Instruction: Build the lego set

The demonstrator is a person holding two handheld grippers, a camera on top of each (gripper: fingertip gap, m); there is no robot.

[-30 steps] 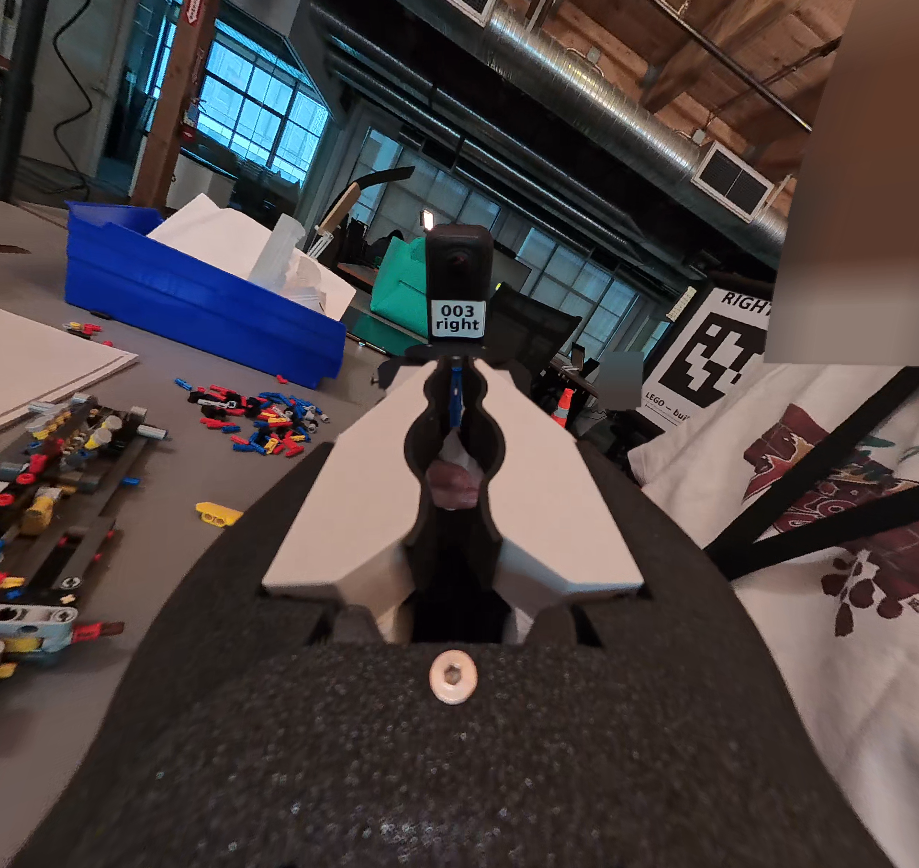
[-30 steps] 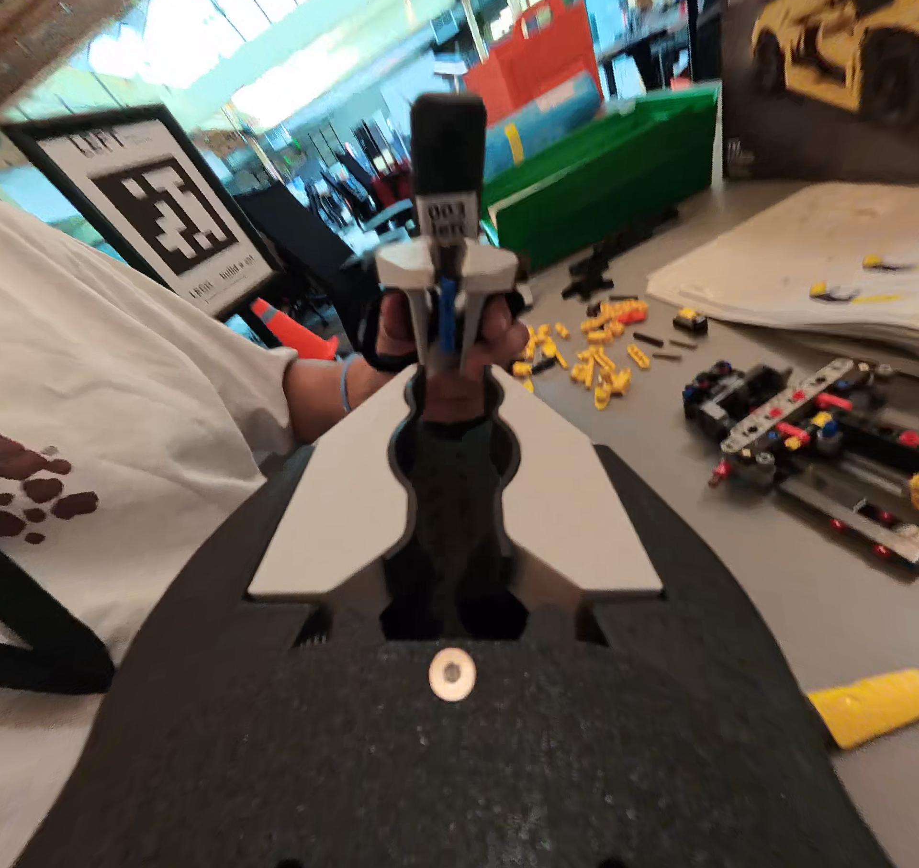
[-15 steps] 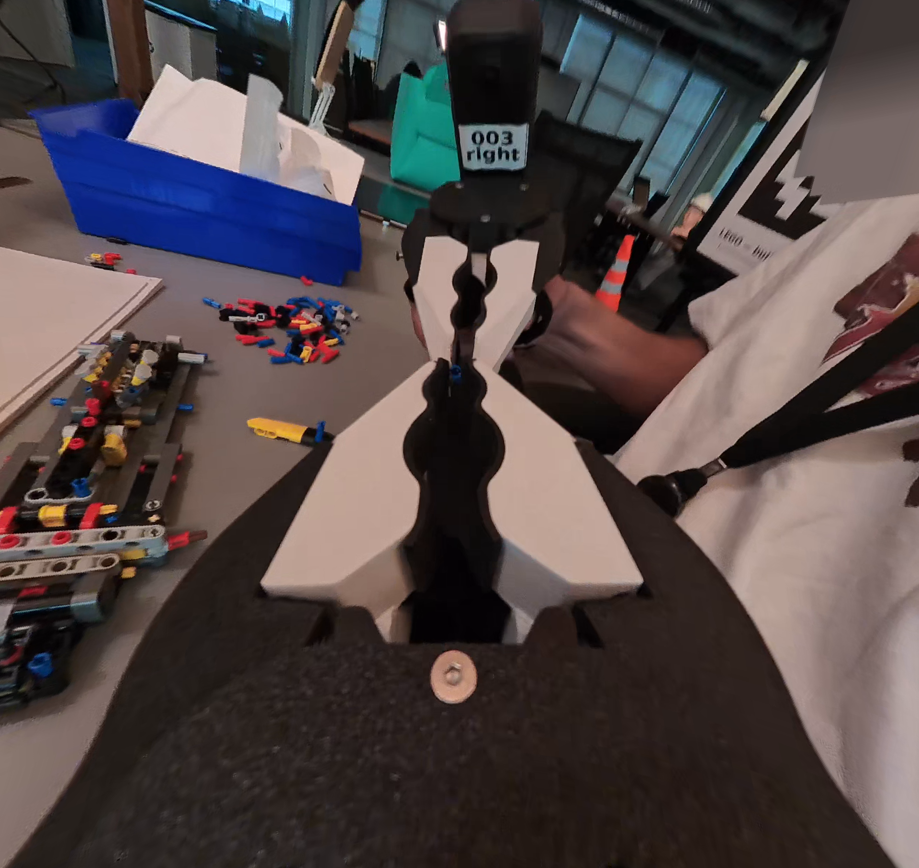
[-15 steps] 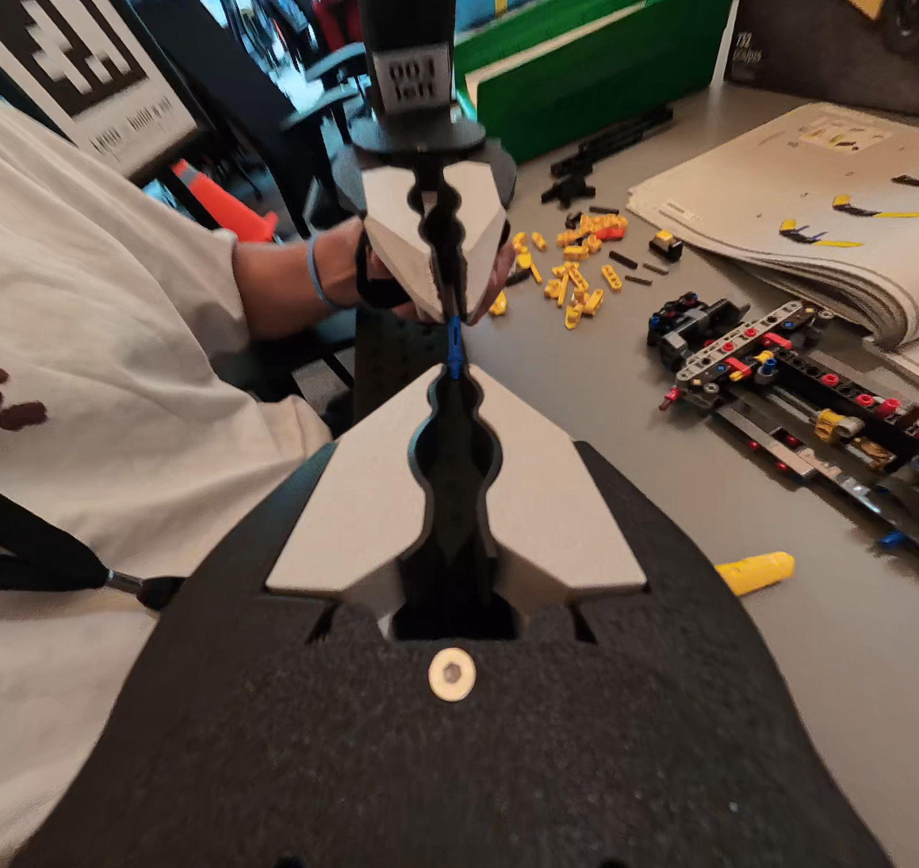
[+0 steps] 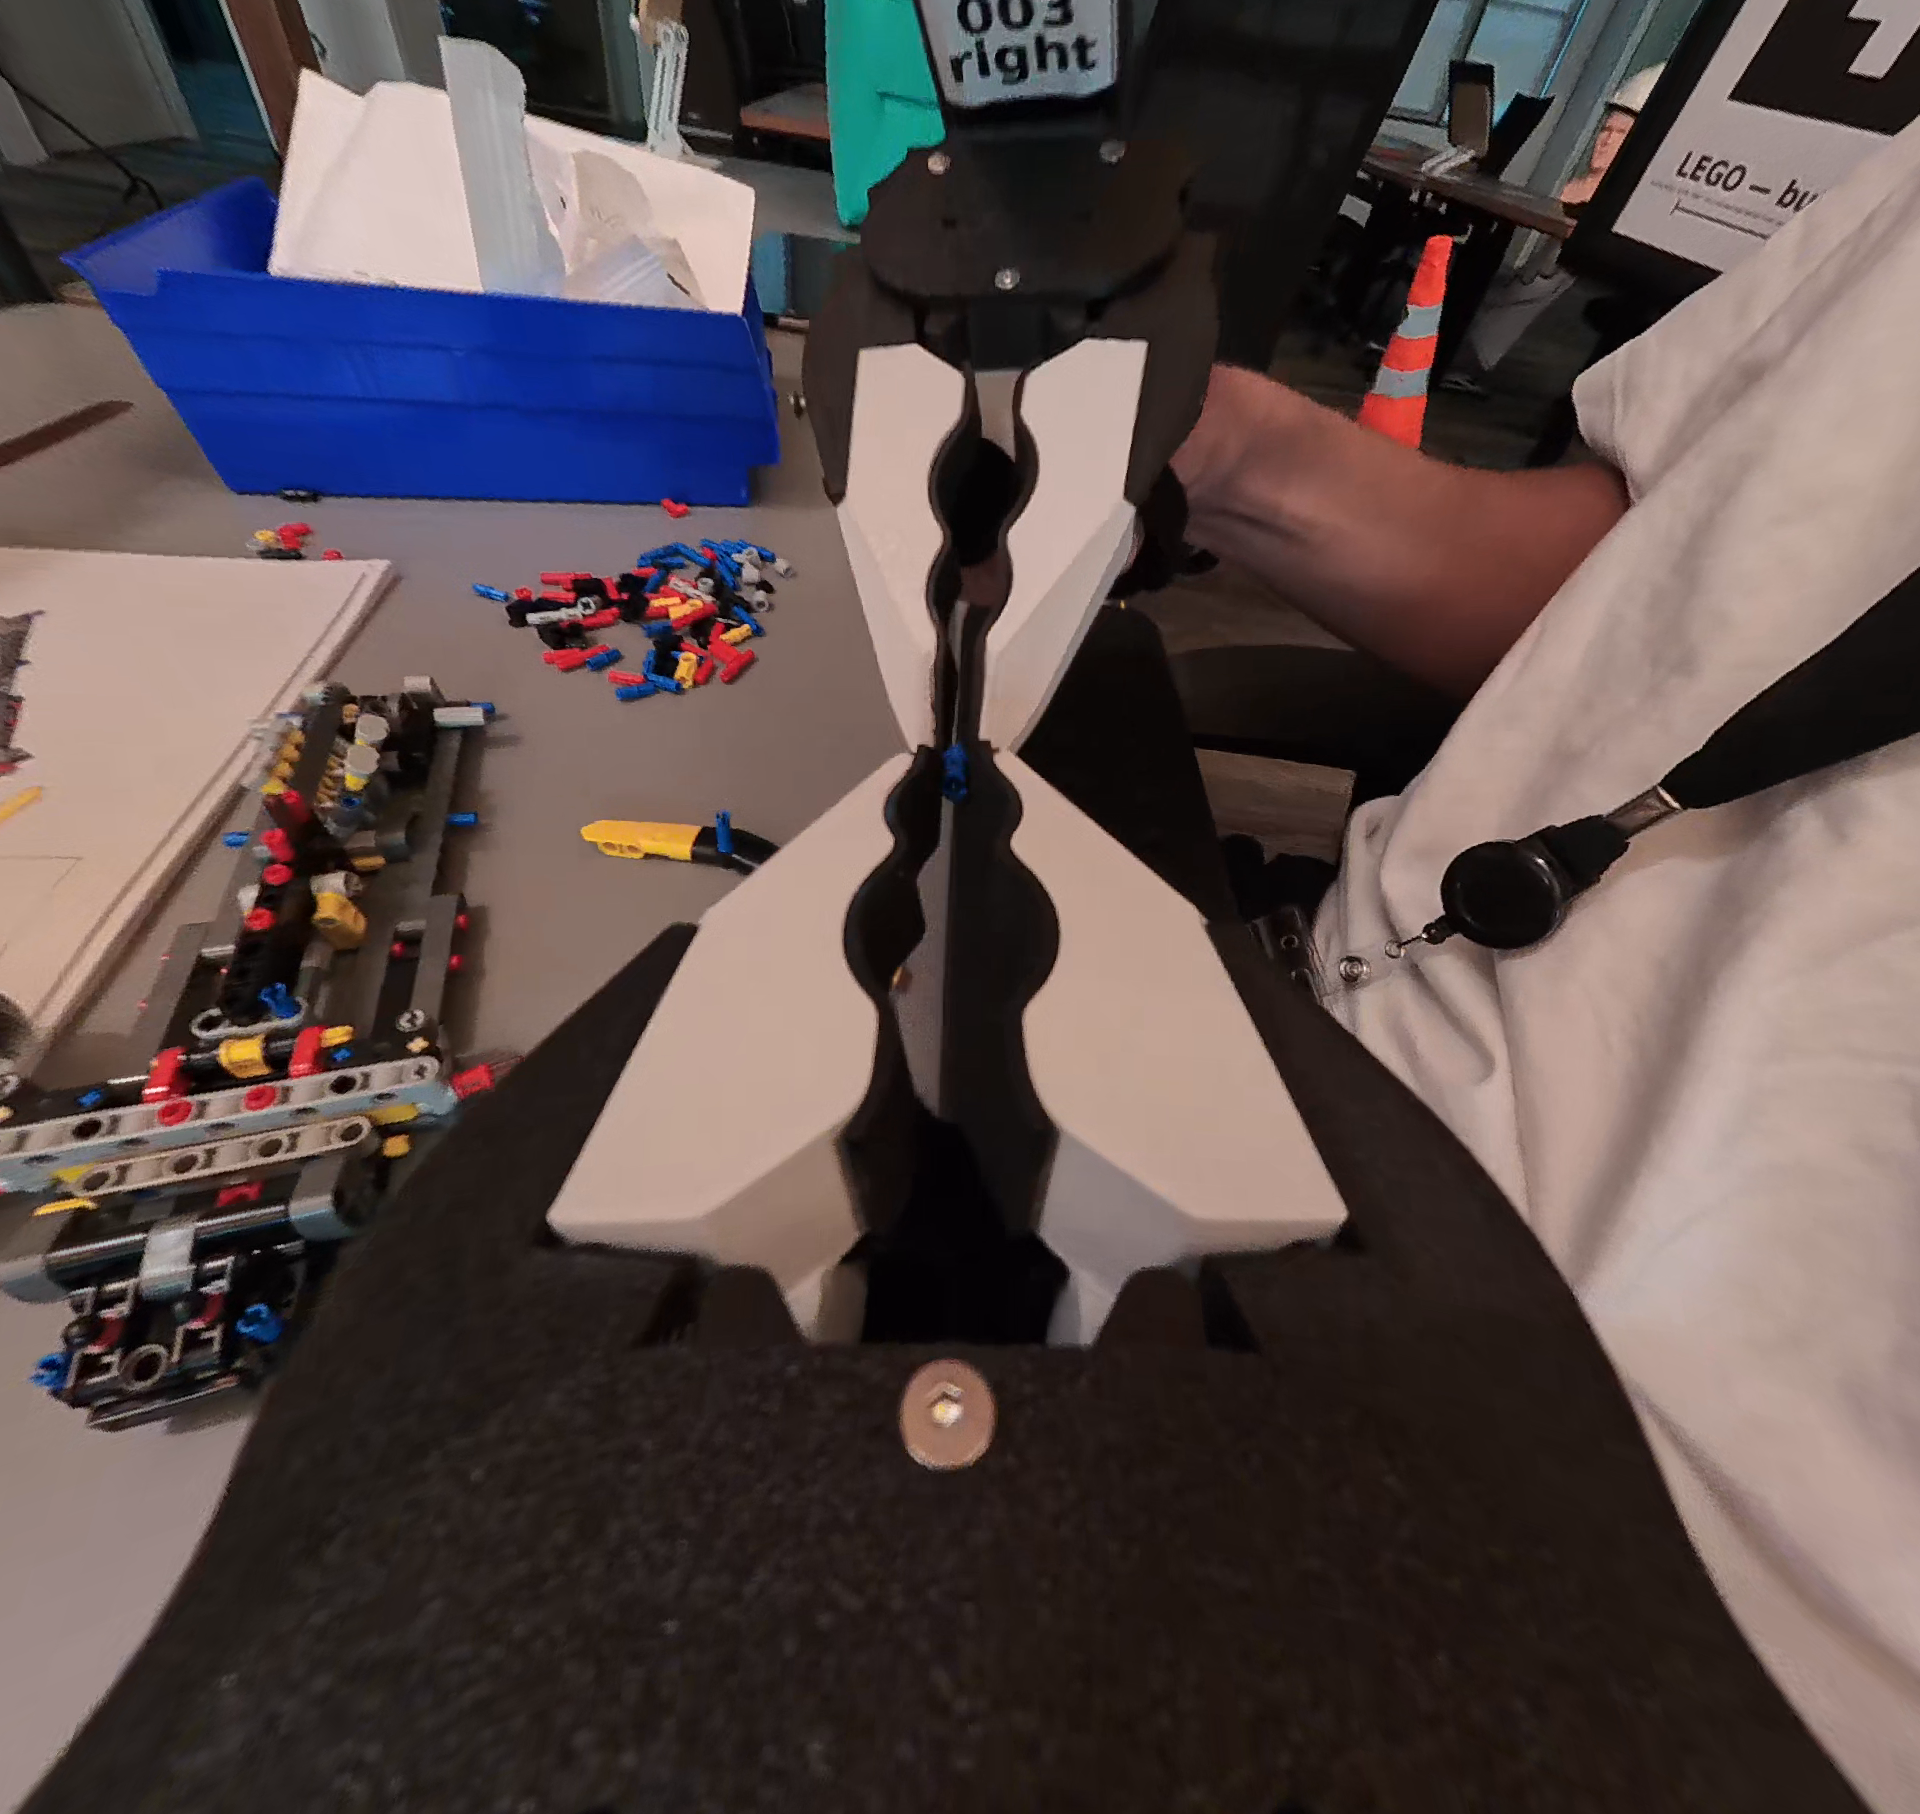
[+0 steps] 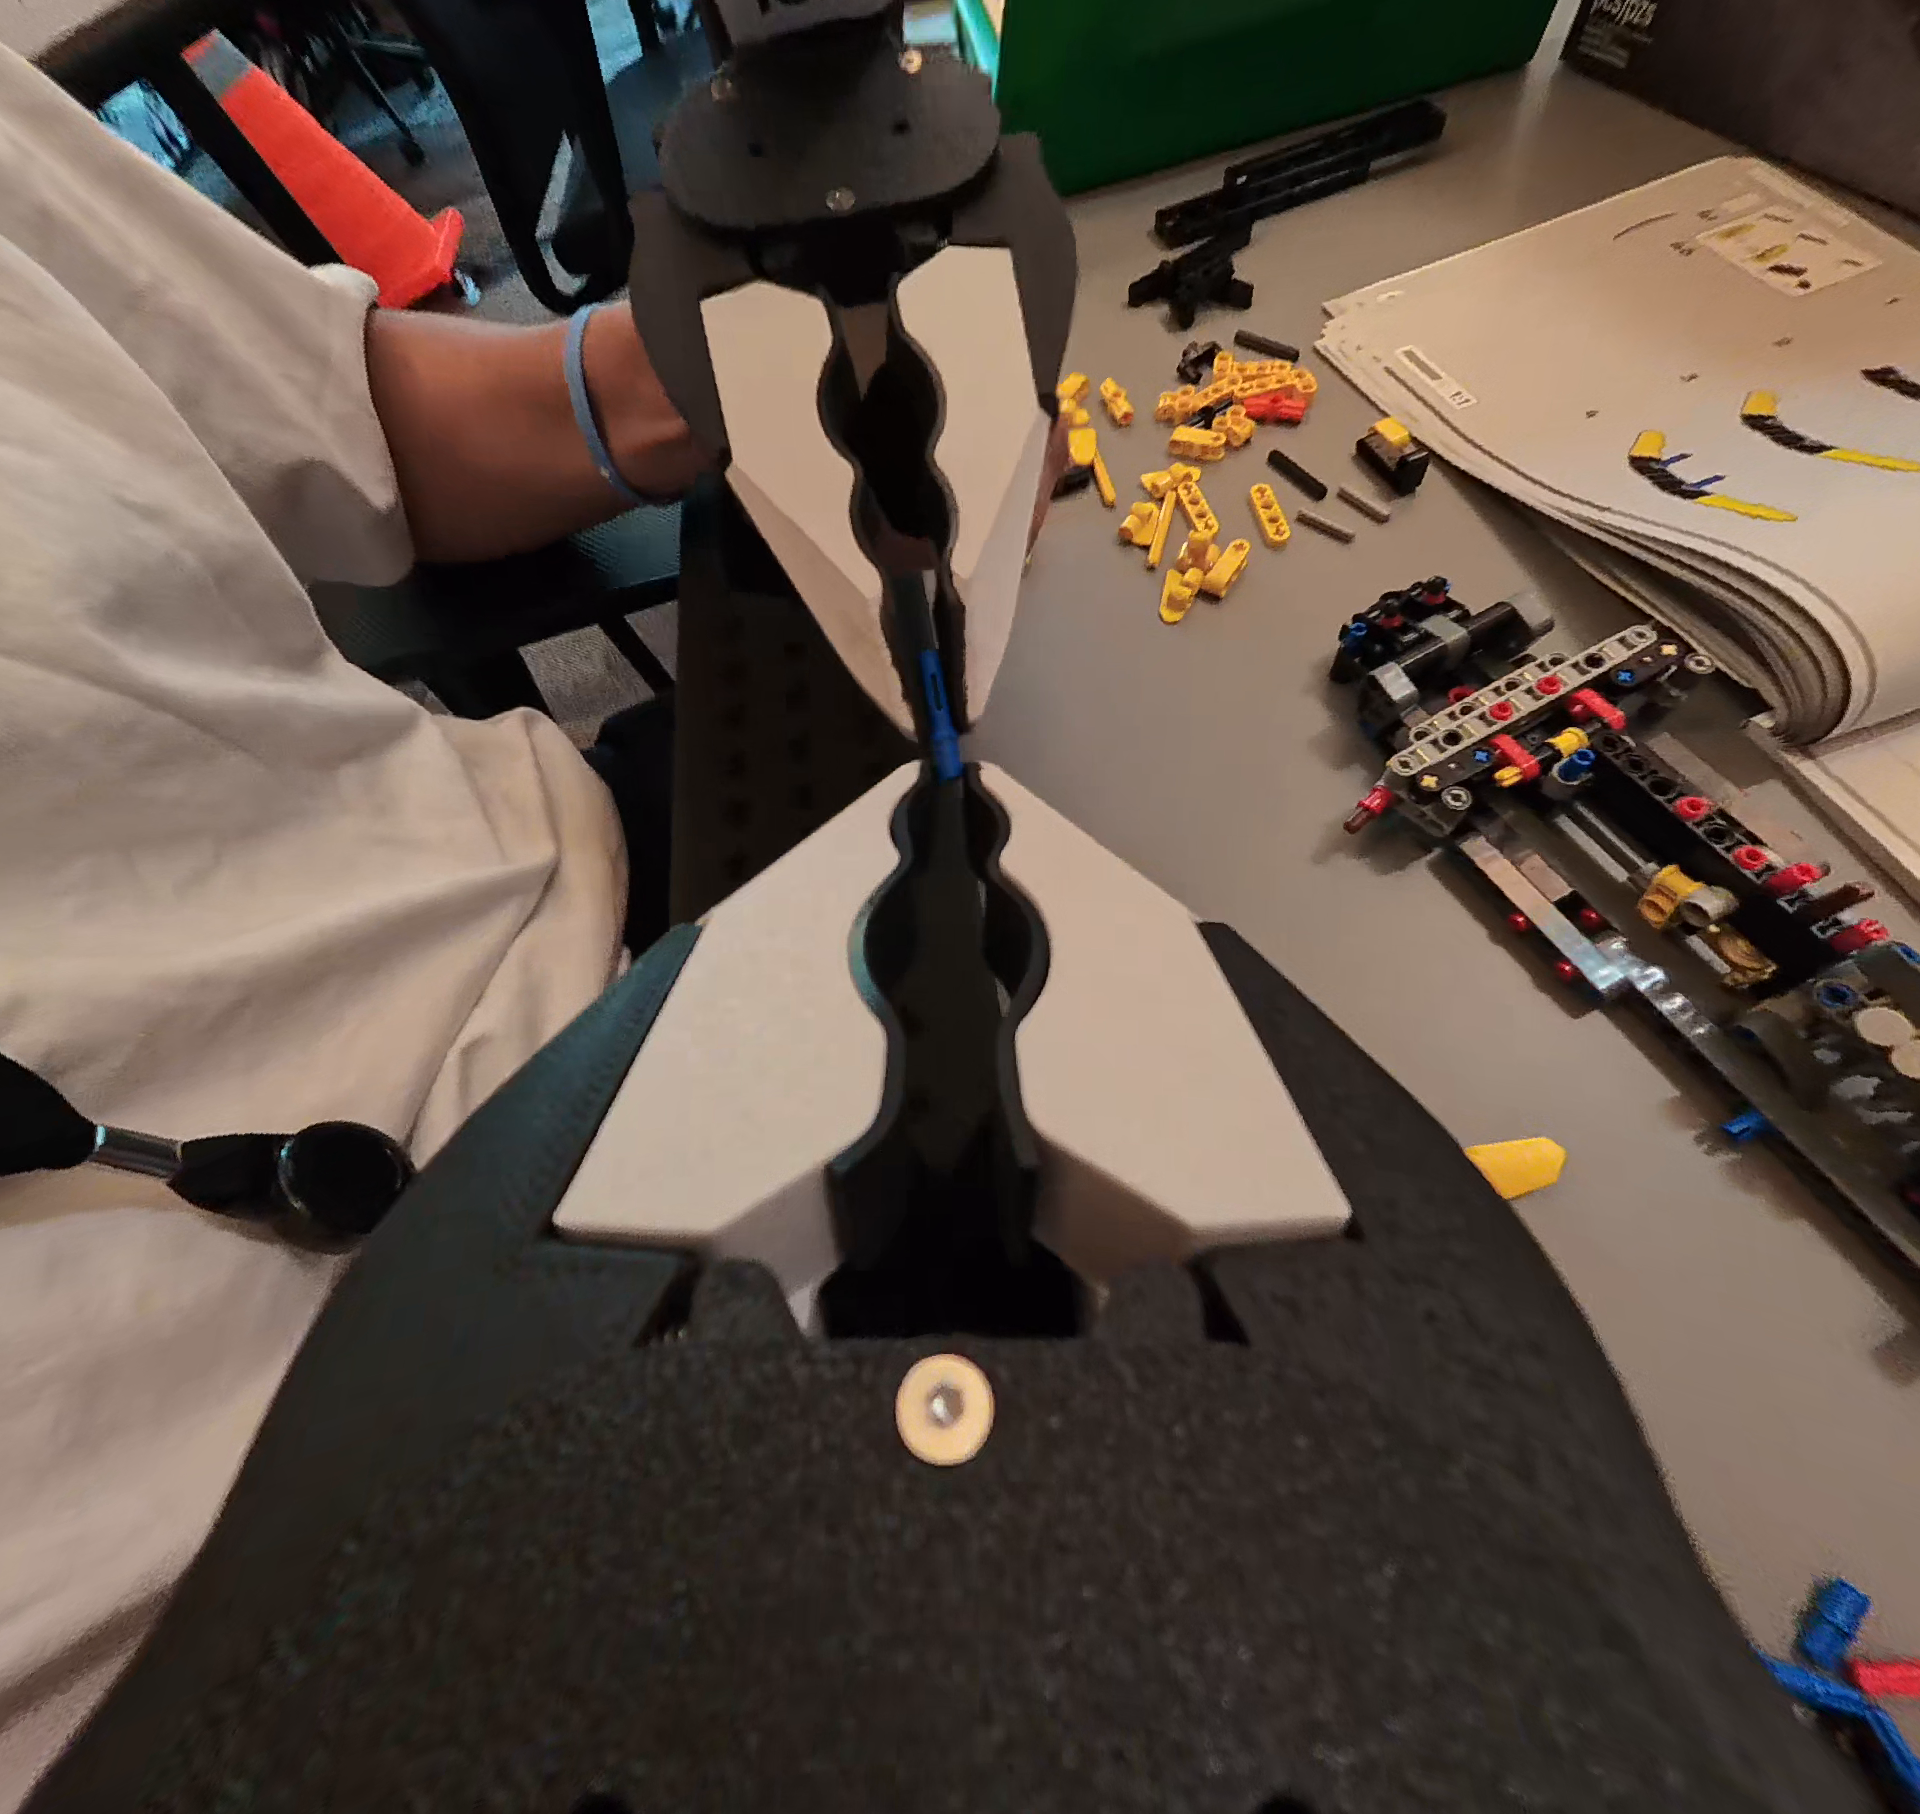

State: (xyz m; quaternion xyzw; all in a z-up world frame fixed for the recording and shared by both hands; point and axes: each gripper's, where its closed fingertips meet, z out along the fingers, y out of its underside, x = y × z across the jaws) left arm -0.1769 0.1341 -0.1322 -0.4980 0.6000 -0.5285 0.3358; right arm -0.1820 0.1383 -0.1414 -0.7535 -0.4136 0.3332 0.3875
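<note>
Tools meet tip to tip above the counter [image 5: 582, 756]: left tool [image 5: 951, 777] and right tool [image 6: 945, 777] both clenched on blue pin [image 6: 940, 715], at 12 o'clock in each view. Release one side only; chassis [image 6: 1621, 788] waits at 3 o'clock.

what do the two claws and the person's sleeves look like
Both claws, left claw and right claw, have pale wedge fingers with wavy black inner edges on black textured bodies, each bearing a white label. The person wears a white short-sleeved shirt and a blue wristband.
</note>
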